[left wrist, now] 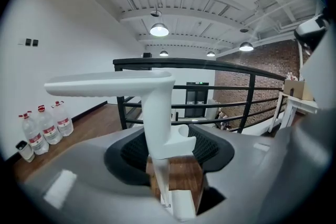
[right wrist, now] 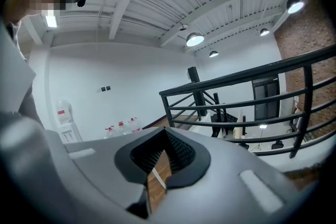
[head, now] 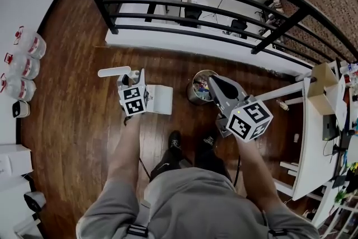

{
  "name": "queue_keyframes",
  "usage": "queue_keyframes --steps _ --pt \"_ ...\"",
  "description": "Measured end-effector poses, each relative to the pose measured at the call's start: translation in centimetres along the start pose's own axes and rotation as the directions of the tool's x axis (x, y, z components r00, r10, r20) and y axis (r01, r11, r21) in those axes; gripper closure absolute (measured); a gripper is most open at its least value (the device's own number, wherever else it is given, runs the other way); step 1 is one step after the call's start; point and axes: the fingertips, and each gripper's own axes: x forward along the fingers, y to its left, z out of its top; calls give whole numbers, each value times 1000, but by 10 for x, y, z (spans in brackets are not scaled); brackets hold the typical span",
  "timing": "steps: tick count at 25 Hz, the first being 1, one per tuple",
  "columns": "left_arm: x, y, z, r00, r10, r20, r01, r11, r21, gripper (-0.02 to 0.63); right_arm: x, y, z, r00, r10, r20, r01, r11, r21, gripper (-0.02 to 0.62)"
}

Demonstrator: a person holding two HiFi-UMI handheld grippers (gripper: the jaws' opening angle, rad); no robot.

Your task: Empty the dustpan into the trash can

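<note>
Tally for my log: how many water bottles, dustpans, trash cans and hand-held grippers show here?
Water bottles: 3
Dustpan: 1
Trash can: 1
Hand-held grippers, left and right: 2
Total: 7

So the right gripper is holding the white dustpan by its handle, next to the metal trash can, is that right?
Not quite: it is the left gripper that holds the white dustpan by its handle, next to the metal trash can. The left gripper view shows the handle clamped between its jaws.
</note>
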Motion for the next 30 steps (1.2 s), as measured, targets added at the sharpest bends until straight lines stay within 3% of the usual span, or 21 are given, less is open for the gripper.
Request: queue_keyframes --steps 5,18,26,30 --pt "0 9 -6 999 5 -34 -5 1000 -13 383 3 2 -3 1000 1 -4 -1 1000 7 595" --pt "-15 65 -37 985 111 -131 -123 989 -84 359 8 6 -6 1000 23 -8 -22 1000 19 595" --pt "-34 85 -61 978 118 -175 -142 981 -131 267 22 30 -11 997 72 -19 -72 997 3 595" --pt "-55 76 -81 970 88 -225 -122 982 -142 292 21 37 -7 998 67 -14 -67 998 -7 595"
